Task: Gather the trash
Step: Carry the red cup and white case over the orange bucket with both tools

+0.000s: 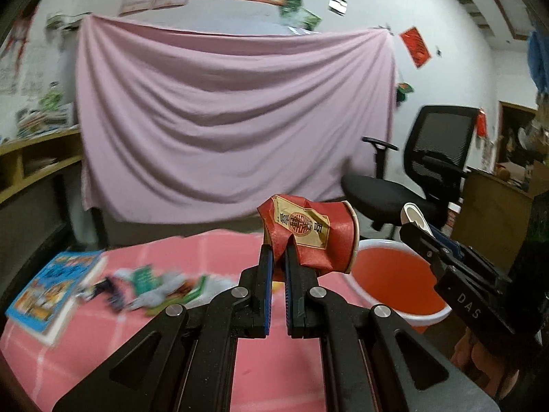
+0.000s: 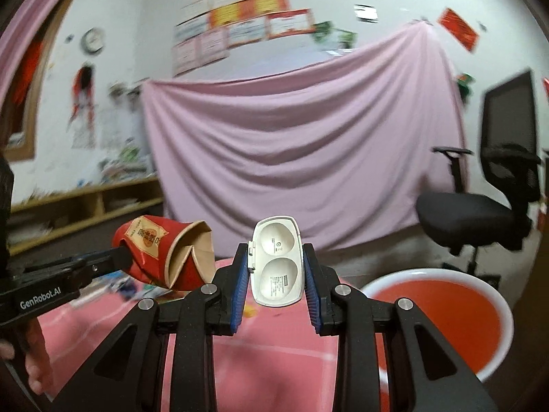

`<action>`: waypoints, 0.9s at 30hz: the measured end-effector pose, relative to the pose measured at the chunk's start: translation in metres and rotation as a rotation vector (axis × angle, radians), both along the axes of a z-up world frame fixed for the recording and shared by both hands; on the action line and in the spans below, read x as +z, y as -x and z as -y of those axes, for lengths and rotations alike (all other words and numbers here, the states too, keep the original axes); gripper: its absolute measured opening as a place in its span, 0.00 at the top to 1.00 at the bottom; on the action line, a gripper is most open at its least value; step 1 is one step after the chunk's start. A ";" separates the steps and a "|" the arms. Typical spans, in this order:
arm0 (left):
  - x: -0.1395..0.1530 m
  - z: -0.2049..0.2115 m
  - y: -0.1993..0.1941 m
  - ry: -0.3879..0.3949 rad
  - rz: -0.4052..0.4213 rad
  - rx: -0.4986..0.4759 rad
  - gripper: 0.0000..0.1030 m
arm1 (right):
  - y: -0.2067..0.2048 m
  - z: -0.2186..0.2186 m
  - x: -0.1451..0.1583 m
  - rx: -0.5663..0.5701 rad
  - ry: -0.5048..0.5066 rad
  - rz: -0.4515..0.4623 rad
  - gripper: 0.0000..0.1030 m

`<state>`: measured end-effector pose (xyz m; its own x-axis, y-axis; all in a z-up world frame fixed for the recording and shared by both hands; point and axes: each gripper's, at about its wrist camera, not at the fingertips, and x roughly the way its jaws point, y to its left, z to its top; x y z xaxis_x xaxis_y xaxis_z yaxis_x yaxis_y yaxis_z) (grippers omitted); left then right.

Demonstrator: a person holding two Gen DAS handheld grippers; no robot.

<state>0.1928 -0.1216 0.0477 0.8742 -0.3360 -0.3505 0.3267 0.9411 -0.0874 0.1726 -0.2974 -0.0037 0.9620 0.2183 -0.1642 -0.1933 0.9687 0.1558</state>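
Red crushed paper cup (image 1: 308, 237) pinched by left gripper (image 1: 278, 257); right gripper (image 2: 276, 267) clamps white case (image 2: 277, 261).

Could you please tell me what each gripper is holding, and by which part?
Left gripper: crushed red paper cup, pinched at its crumpled base end. Right gripper: open white plastic case, clamped across its sides.

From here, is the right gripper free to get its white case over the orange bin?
Probably yes. The right gripper is shut on the white case, and the orange bin stands open just beside it with nothing between; the left gripper with its crushed cup is on the other side.
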 end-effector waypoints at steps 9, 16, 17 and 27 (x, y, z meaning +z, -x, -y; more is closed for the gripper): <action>-0.007 0.092 -0.042 -0.016 -0.079 -0.134 0.96 | -0.015 0.080 -0.015 -0.213 -0.156 -0.108 0.74; -0.028 0.147 -0.068 -0.045 -0.215 -0.171 0.96 | -0.026 0.117 -0.037 -0.295 -0.222 -0.270 0.74; -0.033 0.153 -0.073 -0.052 -0.239 -0.167 0.96 | -0.026 0.119 -0.039 -0.296 -0.234 -0.289 0.73; -0.061 0.180 -0.098 -0.044 -0.410 -0.158 0.96 | -0.032 0.135 -0.052 -0.304 -0.287 -0.411 0.71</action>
<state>0.2905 -0.3016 -0.0135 0.5987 -0.4316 -0.6748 0.4133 0.8881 -0.2013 0.2050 -0.4327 -0.0554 0.8584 0.0334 -0.5119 0.2181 0.8794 0.4232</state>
